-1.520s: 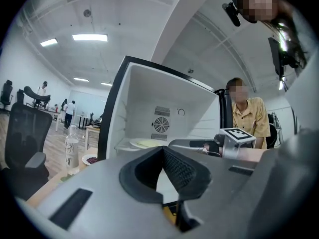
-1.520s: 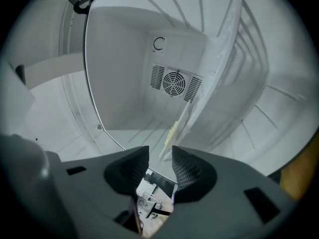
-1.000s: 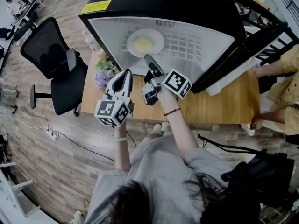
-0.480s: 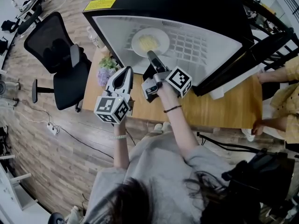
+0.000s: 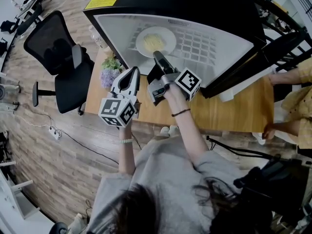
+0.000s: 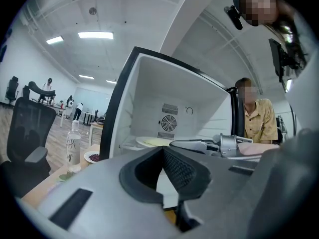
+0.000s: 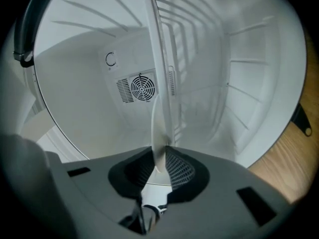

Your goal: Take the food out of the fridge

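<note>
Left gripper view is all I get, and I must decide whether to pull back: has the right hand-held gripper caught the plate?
Observer: In the right gripper view the rim of the plate stands edge-on between the jaws of the right hand-held gripper, which have just been closing. Both pads look to be on it.
Operator: Which part of the rim?
Observer: The head view shows it is the edge nearest the person, with the plate inside the fridge.
Operator: Is the food under the jaws?
Observer: No. From the head view, the pale yellow food lies in the plate's middle, clear of the fingertips.
</note>
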